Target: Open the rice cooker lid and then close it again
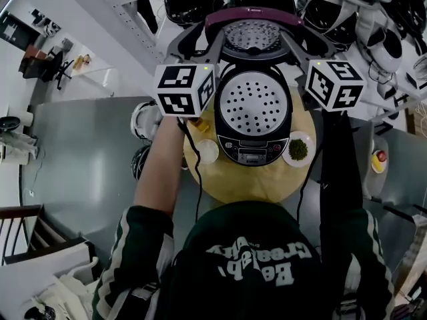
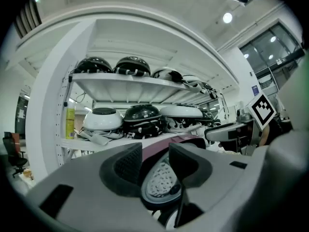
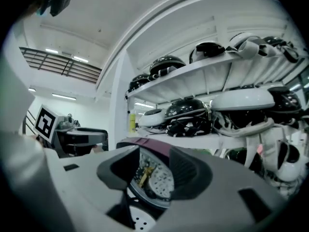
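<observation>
The rice cooker (image 1: pixel 253 151) stands on a round yellow mat, with a perforated white tray (image 1: pixel 252 102) showing in its pot. Its lid (image 1: pixel 252 20), with a maroon rim, stands raised at the back. My left gripper (image 1: pixel 208 40) is at the lid's left edge and my right gripper (image 1: pixel 303 42) at its right edge. In the left gripper view the jaws (image 2: pixel 155 154) stand apart, and the lid (image 2: pixel 161 183) shows in the gap. The right gripper (image 3: pixel 153 162) also frames the lid (image 3: pixel 155 178), and its pads are not pressing on it.
On the yellow mat (image 1: pixel 227 185) are a small white dish (image 1: pixel 207 151) on the left and a dish of green bits (image 1: pixel 297 150) on the right. The mat lies on a grey table (image 1: pixel 87 159). Behind stands a white shelf with several rice cookers (image 2: pixel 130 120).
</observation>
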{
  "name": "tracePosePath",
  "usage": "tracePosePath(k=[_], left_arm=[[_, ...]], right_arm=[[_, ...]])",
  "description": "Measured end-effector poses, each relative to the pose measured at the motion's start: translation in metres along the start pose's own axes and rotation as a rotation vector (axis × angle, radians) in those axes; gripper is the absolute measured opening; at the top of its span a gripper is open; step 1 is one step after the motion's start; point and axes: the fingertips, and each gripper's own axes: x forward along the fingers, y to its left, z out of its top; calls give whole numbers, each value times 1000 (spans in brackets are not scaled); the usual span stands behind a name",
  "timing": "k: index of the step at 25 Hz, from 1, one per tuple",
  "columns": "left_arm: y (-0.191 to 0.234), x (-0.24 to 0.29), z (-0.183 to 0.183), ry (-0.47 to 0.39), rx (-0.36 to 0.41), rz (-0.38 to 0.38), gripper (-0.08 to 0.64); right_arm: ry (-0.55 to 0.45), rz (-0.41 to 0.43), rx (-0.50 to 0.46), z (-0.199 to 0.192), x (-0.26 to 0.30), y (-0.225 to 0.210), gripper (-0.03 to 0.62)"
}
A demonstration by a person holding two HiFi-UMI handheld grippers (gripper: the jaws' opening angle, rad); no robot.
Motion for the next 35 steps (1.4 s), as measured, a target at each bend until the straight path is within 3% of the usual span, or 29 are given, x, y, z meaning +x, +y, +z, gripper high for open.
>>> tracePosePath(k=[6,13,18,35], left_arm=[[21,43,17,31,-4,25,161],[38,85,3,98,-145,10,189],[38,92,3,69,-226,-11,172],[32,78,0,62,-247,-30,173]], right_arm=[[-8,-10,24,22,33,-32,215],[27,13,100,21,69,-54,241],[58,43,207,17,73,-58,233],[57,32,209,14,59,-47,235]])
